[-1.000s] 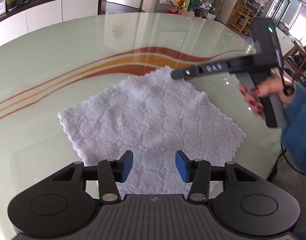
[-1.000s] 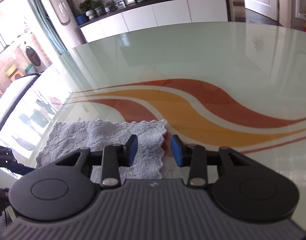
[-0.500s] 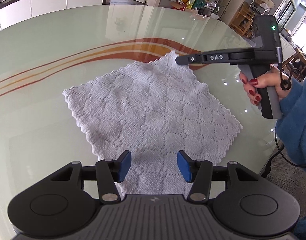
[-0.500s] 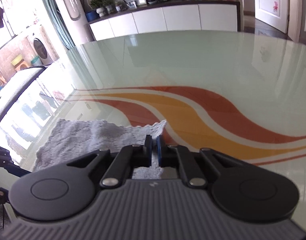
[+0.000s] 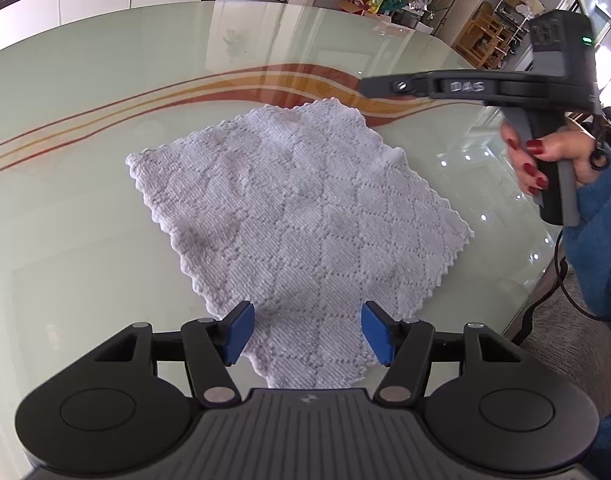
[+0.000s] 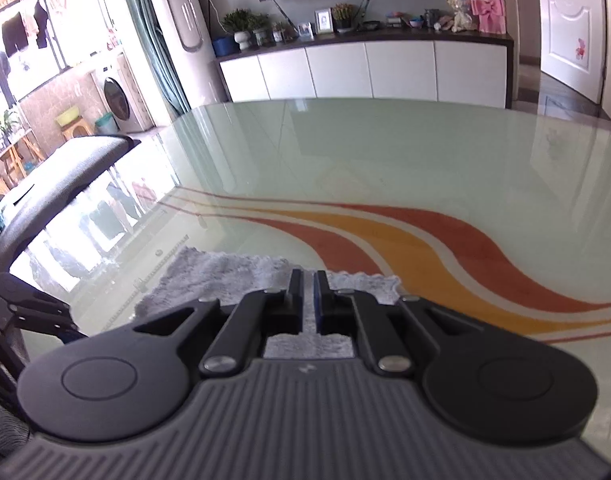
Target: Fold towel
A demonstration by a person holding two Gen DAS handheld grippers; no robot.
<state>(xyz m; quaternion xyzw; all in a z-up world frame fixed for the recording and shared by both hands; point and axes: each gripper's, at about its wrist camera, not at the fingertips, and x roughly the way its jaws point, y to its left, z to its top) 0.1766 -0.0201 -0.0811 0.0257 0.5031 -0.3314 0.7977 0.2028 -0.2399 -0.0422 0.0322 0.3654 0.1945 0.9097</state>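
Right gripper (image 5: 365,87) marked "DAS", jaws closed, nothing visibly held; towel (image 5: 301,216) at 12 o'clock of left gripper (image 5: 303,334), jaws just widening, empty

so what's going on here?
A person is starting to fold a white towel that lies flat on a glass table. The right hand-held gripper is shut above the towel's far corner; no cloth shows between its jaws. The left hand-held gripper sits over the near corner, its jaws just opening, gripping nothing. No fold made yet.
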